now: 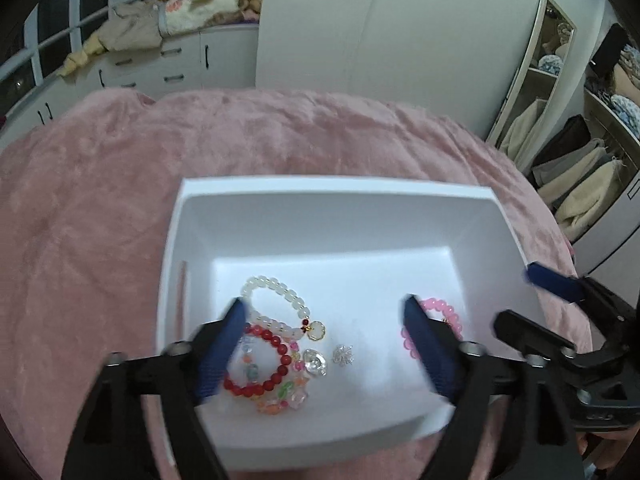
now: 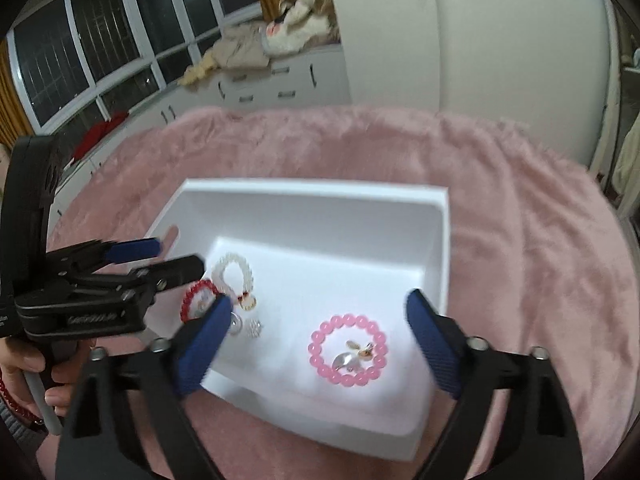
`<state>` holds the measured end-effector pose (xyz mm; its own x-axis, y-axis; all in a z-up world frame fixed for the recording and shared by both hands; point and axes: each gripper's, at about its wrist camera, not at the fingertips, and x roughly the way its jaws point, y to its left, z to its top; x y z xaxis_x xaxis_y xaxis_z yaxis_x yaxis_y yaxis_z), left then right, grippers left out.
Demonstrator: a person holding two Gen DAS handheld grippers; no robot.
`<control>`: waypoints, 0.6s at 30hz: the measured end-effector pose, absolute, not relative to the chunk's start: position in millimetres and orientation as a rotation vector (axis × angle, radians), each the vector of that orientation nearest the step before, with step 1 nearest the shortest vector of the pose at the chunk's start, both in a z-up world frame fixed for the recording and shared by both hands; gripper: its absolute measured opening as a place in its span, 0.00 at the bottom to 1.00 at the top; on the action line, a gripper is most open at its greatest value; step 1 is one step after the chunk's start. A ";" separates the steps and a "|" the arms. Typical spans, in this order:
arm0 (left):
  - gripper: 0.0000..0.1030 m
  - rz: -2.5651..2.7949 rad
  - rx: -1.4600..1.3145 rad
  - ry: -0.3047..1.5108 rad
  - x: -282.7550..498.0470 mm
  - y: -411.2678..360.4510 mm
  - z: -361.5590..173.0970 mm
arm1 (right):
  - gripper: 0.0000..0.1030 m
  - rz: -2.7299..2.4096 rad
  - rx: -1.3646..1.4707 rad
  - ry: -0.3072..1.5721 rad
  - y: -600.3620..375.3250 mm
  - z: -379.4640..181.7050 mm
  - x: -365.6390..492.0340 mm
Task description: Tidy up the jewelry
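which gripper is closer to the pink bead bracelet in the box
Right. The right gripper hangs open directly over the pink bracelet, fingers framing it. The left gripper is open over the red bracelet on the white box's other side.

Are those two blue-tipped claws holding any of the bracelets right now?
No. The left gripper and right gripper both hang open above the white box; the pink bracelet and red bracelet lie loose on its floor.

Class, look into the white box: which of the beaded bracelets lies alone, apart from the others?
The pink beaded bracelet lies alone on the right of the white box. The white beaded bracelet and red beaded bracelet cluster together at left.
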<state>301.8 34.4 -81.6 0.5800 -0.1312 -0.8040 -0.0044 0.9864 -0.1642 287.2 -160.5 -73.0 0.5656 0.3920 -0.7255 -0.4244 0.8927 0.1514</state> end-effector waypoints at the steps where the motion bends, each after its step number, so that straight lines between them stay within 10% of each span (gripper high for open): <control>1: 0.92 -0.068 -0.152 0.942 298.2 34.7 -75.5 | 0.96 0.471 -0.039 0.829 -162.3 -67.0 284.6; 18: 0.93 -0.057 -0.086 0.805 191.6 19.6 23.4 | 0.95 0.432 -0.106 0.699 -177.4 19.6 185.0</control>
